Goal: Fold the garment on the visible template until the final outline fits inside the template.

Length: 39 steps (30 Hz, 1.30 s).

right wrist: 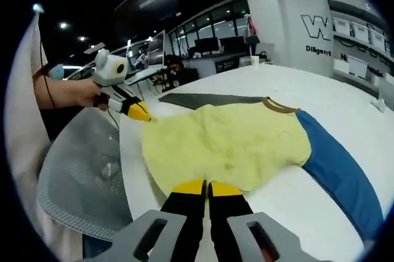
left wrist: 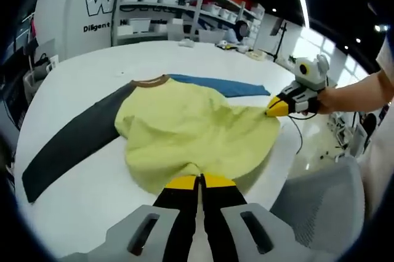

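Both grippers pinched the shirt's hem, ready to carry the fold toward the collar.

The shirt [left wrist: 191,130] lay on the white surface [left wrist: 92,71], yellow body bunched, dark sleeve [left wrist: 74,142] and blue sleeve [left wrist: 215,85] spread to either side. The left gripper [left wrist: 199,181] and right gripper [right wrist: 206,187] were each closed on the hem at opposite corners. To fold well, both should probably lift together, level, keeping the hem taut so the body lands flat. No template outline could be made out.
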Motion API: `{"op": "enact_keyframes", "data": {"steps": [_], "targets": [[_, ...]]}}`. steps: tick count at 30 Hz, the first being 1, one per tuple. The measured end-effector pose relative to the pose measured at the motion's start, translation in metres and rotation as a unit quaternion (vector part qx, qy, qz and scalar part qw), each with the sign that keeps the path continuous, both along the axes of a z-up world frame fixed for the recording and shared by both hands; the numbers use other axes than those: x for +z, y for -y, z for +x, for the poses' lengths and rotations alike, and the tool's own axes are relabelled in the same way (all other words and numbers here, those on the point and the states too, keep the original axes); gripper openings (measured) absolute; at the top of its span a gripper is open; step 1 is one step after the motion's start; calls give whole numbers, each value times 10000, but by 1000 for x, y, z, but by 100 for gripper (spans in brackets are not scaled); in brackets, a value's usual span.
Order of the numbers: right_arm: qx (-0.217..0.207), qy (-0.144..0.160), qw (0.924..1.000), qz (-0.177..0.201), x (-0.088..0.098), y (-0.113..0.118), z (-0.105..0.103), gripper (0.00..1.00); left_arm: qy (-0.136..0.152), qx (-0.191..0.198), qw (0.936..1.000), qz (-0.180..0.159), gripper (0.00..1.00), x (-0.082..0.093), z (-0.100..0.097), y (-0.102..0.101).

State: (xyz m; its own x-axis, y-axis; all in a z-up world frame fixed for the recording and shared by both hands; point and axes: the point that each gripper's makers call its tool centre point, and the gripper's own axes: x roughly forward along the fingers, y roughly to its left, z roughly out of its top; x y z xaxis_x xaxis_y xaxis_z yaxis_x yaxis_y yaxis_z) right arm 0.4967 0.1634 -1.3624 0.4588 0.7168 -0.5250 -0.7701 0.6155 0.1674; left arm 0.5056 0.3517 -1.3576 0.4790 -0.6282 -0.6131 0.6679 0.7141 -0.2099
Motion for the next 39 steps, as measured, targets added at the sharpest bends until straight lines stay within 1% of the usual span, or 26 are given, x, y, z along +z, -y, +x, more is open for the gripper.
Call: {"op": "enact_keyframes", "data": {"steps": [3,5,7,10,12,13,14,15,17,18,20,22,24,25,26,28,31,32,33,34,35,36,37,38,39], "targets": [[-9,3,10000,-20,4,-2,-3,0,16,3,10000,-31,2,7,-5,-1],[-4,-8,10000,-66,3,-3,-4,0,32,2,10000,-23,2,8,-6,-2],[-33,-49,9999,-124,-2,-2,-2,0,17,4,10000,20,2,4,-5,-3],[-98,14,9999,-94,-7,-3,6,0,14,25,10000,59,2,-6,2,-3],[-174,-43,9998,-98,-17,-5,15,0,-86,110,9999,99,2,-17,9,-3],[-177,-78,9997,-117,-23,-8,20,0,-92,131,9998,98,2,-22,14,-1],[-175,-66,9998,-120,-26,-9,24,0,-99,172,9997,106,2,-24,18,-1],[-222,-125,9996,-124,-31,-10,30,0,-108,230,9996,118,2,-27,24,0],[-233,-113,9996,-113,-35,-12,38,0,-104,312,9993,175,2,-31,36,-1],[-296,-193,9993,-103,-37,-13,44,0,-110,339,9992,169,2,-32,40,-1],[-248,-127,9995,-132,-41,-17,53,0,-137,429,9988,196,2,-36,51,-3],[-261,-208,9992,-207,-45,-16,61,1,-184,490,9983,266,2,-42,59,-6],[-388,-89,9990,-220,-42,-11,71,5,-227,593,9973,364,2,-47,66,-12],[-468,-112,9987,-173,-40,-8,74,7,-233,646,9968,403,2,-49,68,-15],[-582,-82,9982,-76,-34,-3,75,8,-275,708,9962,416,2,-52,72,-18],[-640,-30,9979,62,-27,1,70,8,-296,877,9951,349,2,-53,77,-22],[-585,-47,9983,-12,-30,8,45,9,-335,943,9945,321,2,-55,81,-26],[-526,-66,9986,-44,-34,9,36,9,-327,956,9944,319,2,-56,82,-26],[-339,-181,9991,-180,-45,10,15,10,-339,961,9943,316,2,-56,82,-27],[-304,-185,9991,-217,-47,10,11,11,-350,956,9943,303,2,-56,82,-27],[-179,-225,9993,-232,-53,8,-3,12,-347,945,9945,292,2,-55,82,-26],[-83,-239,9993,-261,-57,6,-12,13,-337,926,9947,298,2,-55,82,-26],[20,-206,9991,-357,-60,5,-18,14,-323,875,9952,309,2,-55,81,-25],[173,-169,9983,-530,-67,4,-25,15,-302,834,9955,325,2,-54,80,-25],[235,-144,9981,-559,-69,2,-28,16,-278,791,9959,353,2,-54,80,-25]]}}
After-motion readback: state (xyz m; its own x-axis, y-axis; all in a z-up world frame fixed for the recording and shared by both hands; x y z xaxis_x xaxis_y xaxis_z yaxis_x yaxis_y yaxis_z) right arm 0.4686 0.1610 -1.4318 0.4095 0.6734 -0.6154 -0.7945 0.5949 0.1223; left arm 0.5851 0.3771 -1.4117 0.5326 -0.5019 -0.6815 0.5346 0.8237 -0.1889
